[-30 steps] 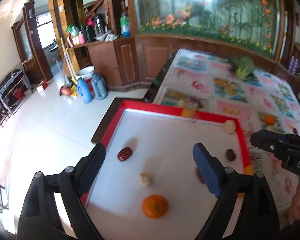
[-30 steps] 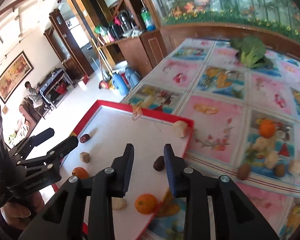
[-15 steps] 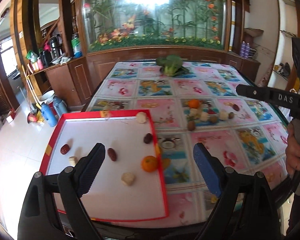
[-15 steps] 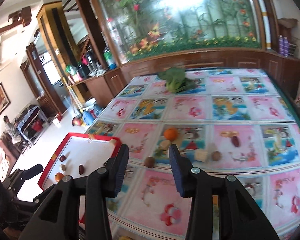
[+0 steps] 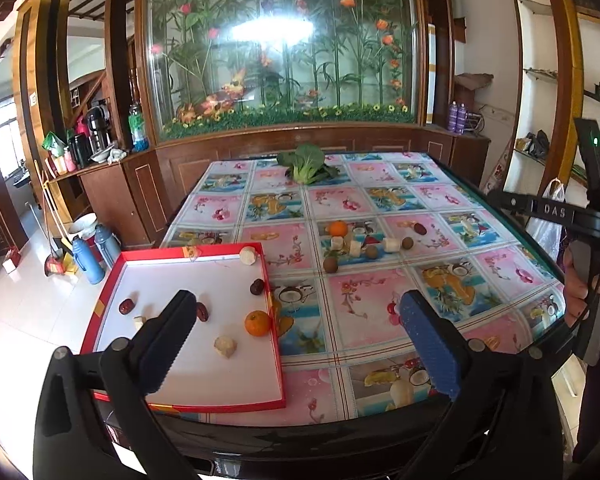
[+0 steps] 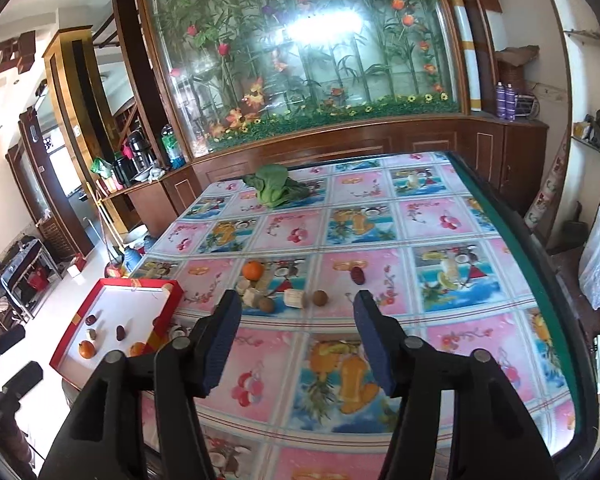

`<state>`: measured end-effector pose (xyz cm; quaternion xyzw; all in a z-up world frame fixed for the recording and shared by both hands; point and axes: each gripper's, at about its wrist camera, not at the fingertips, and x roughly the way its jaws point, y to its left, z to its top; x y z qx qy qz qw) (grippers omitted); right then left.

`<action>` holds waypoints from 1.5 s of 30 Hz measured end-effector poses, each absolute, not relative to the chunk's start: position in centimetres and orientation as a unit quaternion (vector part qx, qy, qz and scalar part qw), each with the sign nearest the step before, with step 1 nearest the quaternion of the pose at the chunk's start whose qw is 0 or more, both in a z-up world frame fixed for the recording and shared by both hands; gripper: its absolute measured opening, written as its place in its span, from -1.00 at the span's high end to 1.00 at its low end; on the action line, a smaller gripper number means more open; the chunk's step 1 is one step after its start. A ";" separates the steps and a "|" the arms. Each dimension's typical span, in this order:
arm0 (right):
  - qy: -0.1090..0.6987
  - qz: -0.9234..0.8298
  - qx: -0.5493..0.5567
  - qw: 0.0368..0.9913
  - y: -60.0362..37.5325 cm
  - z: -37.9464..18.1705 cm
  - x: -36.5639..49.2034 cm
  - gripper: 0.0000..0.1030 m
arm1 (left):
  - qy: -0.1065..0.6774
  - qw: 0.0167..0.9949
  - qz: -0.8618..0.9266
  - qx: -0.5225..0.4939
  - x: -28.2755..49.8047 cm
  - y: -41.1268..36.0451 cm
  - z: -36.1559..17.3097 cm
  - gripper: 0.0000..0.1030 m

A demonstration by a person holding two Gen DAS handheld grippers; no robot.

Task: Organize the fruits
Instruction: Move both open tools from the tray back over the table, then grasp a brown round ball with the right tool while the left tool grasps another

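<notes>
The desk (image 5: 364,304), covered in a fruit-print cloth, fills both views, with the red-rimmed tray (image 5: 274,344) at its near left corner. The left wrist view looks down into that tray: an orange (image 5: 257,323), dark dates (image 5: 256,287) and pale pieces (image 5: 225,346) lie apart on its white floor. The right wrist view shows the tray only small and far left (image 6: 74,332); it gives instead the loose fruit cluster (image 6: 276,294) mid-desk, with an orange (image 6: 253,270), a lone date (image 6: 357,275) to its right, and the leafy greens (image 6: 274,190) at the far end. The left claw (image 5: 296,340) gapes wide and holds nothing; the right claw (image 6: 296,344) is also spread and empty. A second ago both hung close over the tray, the right claw nearly closed; both have since pulled back to the desk's near edge.
</notes>
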<state>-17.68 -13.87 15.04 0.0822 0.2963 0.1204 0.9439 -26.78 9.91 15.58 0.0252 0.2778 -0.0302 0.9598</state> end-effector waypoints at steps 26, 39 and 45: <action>0.338 0.057 0.070 0.937 -16.3 12.4 -14.9 -0.31 | 0.318 0.946 -0.065 -0.019 -21.9 11.4 12.3 -1.00; 0.384 0.089 0.107 0.913 -16.8 9.5 -10.3 -0.31 | 0.366 0.929 -0.044 -0.019 -17.8 12.3 9.6 -1.00; 0.398 0.112 0.117 0.903 -16.8 7.6 -8.7 -0.31 | 0.385 0.922 -0.039 0.002 -15.1 10.9 8.6 -1.00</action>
